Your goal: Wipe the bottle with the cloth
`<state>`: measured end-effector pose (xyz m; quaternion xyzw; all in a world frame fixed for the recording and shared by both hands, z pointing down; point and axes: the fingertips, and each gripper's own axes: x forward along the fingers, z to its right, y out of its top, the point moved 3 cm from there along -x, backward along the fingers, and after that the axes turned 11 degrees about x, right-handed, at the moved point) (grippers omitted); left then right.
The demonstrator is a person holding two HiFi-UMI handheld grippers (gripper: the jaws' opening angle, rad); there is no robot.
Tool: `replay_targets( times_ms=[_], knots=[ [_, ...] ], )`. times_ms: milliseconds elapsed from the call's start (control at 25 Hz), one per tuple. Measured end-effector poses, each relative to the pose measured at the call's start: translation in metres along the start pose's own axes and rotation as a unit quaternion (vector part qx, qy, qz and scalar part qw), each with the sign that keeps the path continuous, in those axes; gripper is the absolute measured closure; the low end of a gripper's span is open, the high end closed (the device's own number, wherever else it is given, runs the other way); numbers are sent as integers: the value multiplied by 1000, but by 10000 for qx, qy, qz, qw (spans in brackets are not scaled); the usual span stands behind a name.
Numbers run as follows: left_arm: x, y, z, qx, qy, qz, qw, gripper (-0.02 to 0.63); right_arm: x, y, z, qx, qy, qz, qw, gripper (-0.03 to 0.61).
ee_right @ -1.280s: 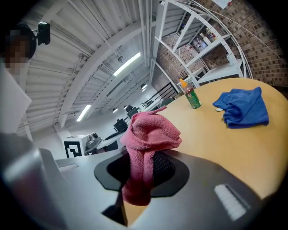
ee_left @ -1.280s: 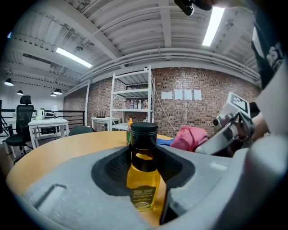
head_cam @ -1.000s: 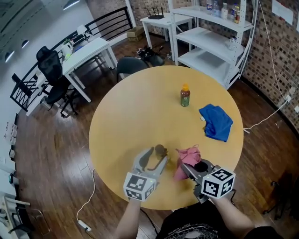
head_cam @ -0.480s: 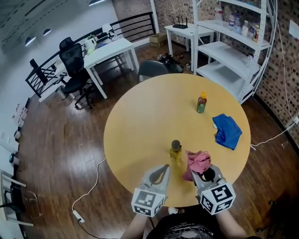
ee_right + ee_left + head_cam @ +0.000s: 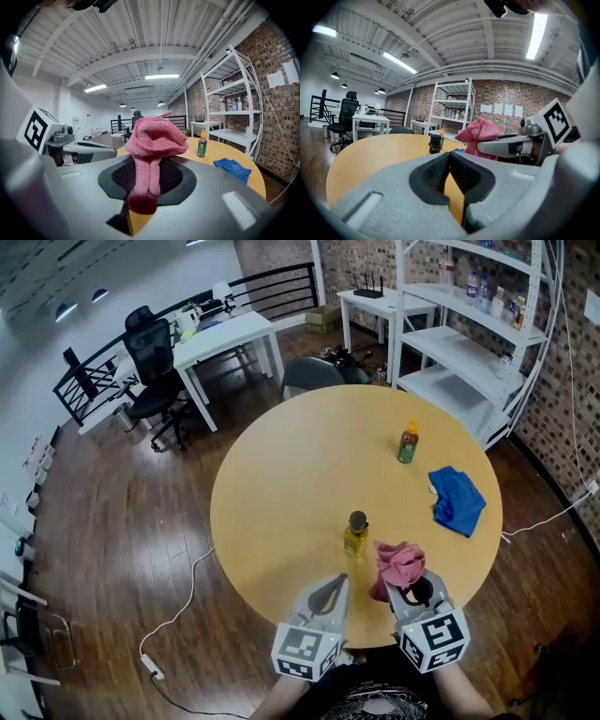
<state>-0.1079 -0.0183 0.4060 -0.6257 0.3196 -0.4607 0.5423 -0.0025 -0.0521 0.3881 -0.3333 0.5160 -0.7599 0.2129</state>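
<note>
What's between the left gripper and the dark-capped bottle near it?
Nothing: in the head view, only bare tabletop separates the shut left gripper from the dark-capped bottle.

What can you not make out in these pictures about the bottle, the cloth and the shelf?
The small bottle: label too small to read in the head view; in the left gripper view the left gripper hides its base.
The right gripper: the pink cloth clamped in its jaws covers their inner faces in the right gripper view.
The shelf bottles: too small to identify in any view.
</note>
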Motion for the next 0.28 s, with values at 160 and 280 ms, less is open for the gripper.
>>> replay_targets(
  times_ms=[160,280],
  knots=[
    [-3,1,7,9,-31,-35,10000,609,-5,0,-4,-16,-9,2,10000,486],
    [-5,0,9,-6,-54,-69,10000,609,-6,-1,-7,-21,2,-18,10000,486]
  ],
)
